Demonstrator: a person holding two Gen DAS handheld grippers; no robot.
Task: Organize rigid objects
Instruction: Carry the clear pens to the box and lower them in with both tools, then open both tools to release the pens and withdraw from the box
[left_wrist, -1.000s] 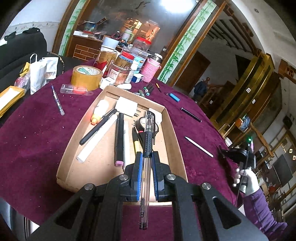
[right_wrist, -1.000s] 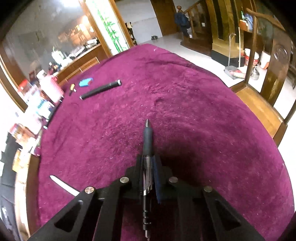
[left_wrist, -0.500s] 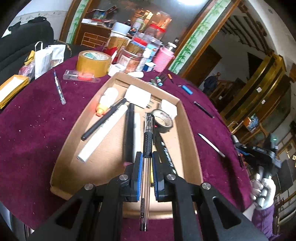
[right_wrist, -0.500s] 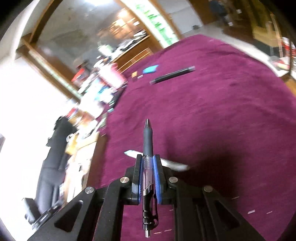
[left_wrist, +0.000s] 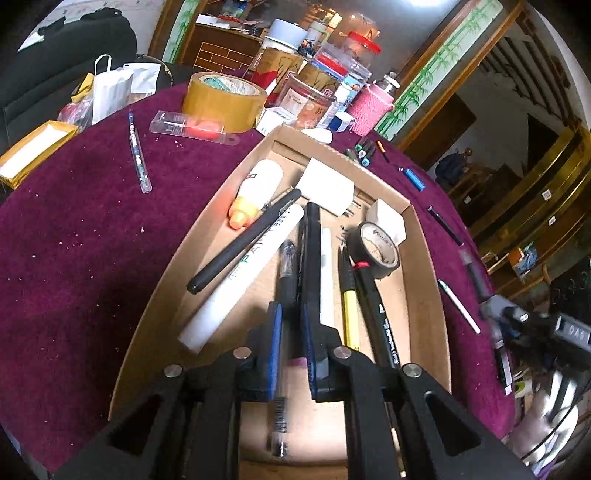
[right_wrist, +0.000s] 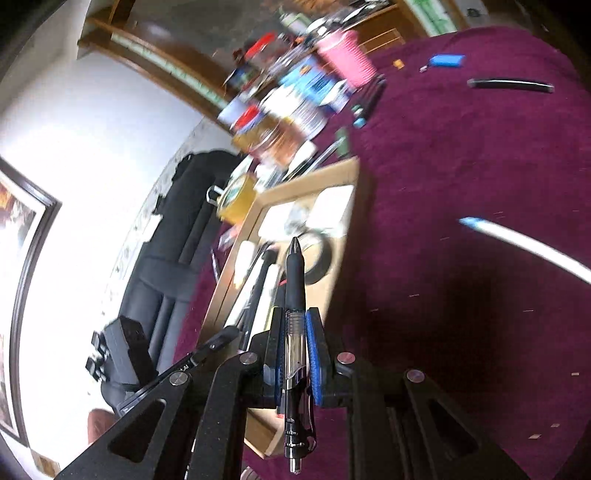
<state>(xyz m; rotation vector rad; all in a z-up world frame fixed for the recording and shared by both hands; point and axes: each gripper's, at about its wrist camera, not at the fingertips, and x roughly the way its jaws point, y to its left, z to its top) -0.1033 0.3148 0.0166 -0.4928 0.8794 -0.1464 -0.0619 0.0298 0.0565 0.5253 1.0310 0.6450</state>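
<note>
Only the left wrist view shows the shallow brown cardboard tray (left_wrist: 424, 258) in full, crowded with pens, and the left gripper (left_wrist: 291, 325) above it. Its jaws have just been opening, and the clear pen with a black grip (left_wrist: 284, 295) lies loose between them in the tray — half a second ago it was clamped. The right gripper (right_wrist: 295, 332) is clenched on a second clear, black-gripped pen (right_wrist: 294, 302), now over the tray's edge (right_wrist: 343, 236) rather than bare maroon cloth (right_wrist: 461, 166).

White wall (right_wrist: 92, 147), framed picture (right_wrist: 22, 236), wooden staircase (left_wrist: 532, 155), bamboo-painted panels (left_wrist: 432, 70), purple-clothed table (left_wrist: 74, 229).
</note>
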